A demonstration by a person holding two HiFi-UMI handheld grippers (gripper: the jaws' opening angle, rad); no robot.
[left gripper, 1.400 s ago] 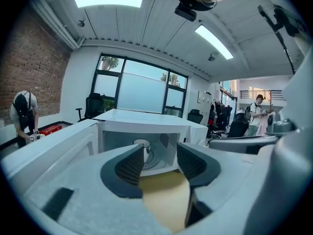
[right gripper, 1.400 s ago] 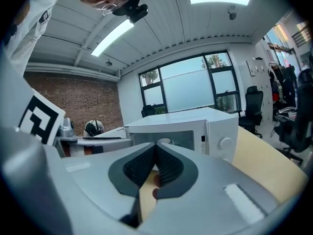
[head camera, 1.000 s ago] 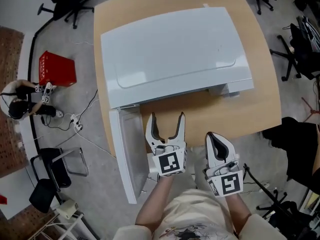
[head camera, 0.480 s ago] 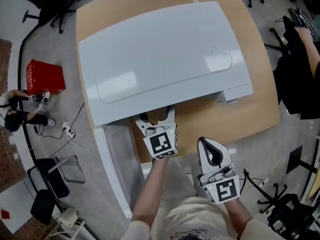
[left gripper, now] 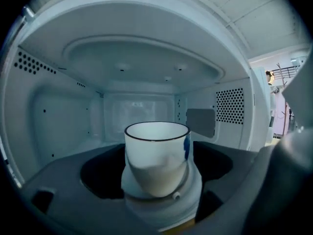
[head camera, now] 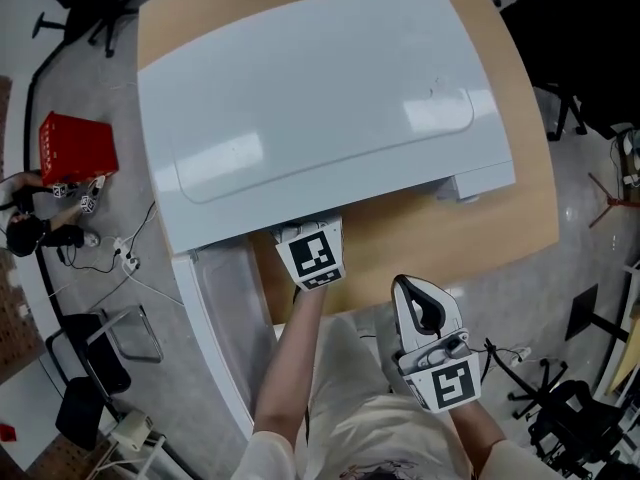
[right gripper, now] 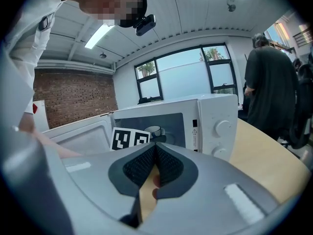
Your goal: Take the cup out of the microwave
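Observation:
A white cup [left gripper: 156, 155] with a dark rim and a blue mark stands inside the white microwave [head camera: 320, 98], on a pale round base. My left gripper [left gripper: 157, 153] reaches into the cavity. Its dark jaws stand wide on either side of the cup, with gaps showing, so it is open. In the head view only its marker cube [head camera: 310, 255] shows below the microwave's top; the jaws are hidden. My right gripper [head camera: 420, 298] hangs near the table's front edge, shut on nothing, its pads [right gripper: 166, 163] pressed together. The right gripper view also shows the cup [right gripper: 155, 130] in the cavity.
The microwave door [head camera: 215, 318] stands open toward the lower left, past the wooden table's [head camera: 420, 228] edge. A red crate [head camera: 75, 148], cables and chairs lie on the floor at left. A person in dark clothes [right gripper: 269, 87] stands to the right of the table.
My left gripper has moved forward from the table's front edge into the microwave's cavity, and its jaws have gone out of sight in the head view. The right gripper has hardly moved.

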